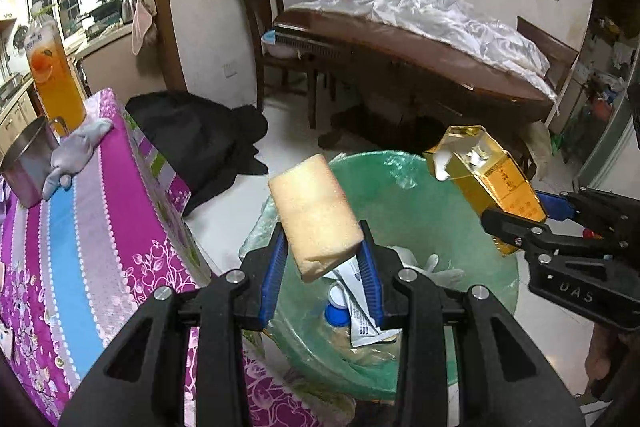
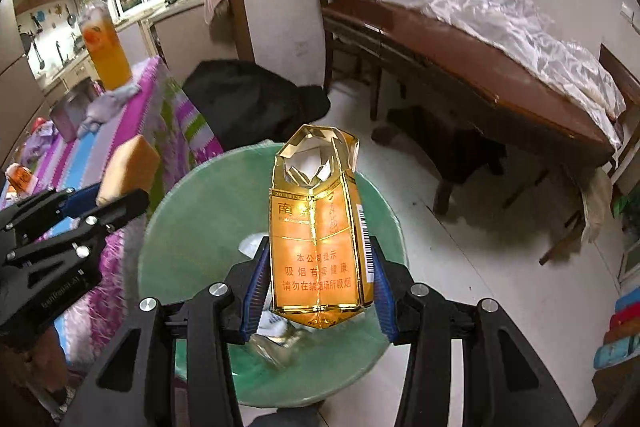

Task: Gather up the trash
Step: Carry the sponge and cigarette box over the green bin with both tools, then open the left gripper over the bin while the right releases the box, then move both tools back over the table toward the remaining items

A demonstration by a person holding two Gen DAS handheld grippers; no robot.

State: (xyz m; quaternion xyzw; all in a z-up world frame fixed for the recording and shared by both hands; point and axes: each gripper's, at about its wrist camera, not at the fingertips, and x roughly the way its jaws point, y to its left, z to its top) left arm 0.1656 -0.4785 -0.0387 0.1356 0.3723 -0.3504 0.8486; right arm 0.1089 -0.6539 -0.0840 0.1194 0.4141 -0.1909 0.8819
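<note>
Pale yellow soft sponge block [image 1: 316, 215] in left gripper [image 1: 322, 267]; light, crushable gold cigarette carton [image 2: 320, 247] clamped low by right gripper [image 2: 318, 279], both above green lined bin [image 1: 492, 291].

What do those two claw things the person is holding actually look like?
Both are alike: the left gripper and right gripper are black plastic frames of angular struts with triangular cut-outs, joined by round silver bolts. Each finger carries a ribbed blue pad. Pale lettering, too blurred to read surely, marks each body's side. No cables or sleeves show.
</note>
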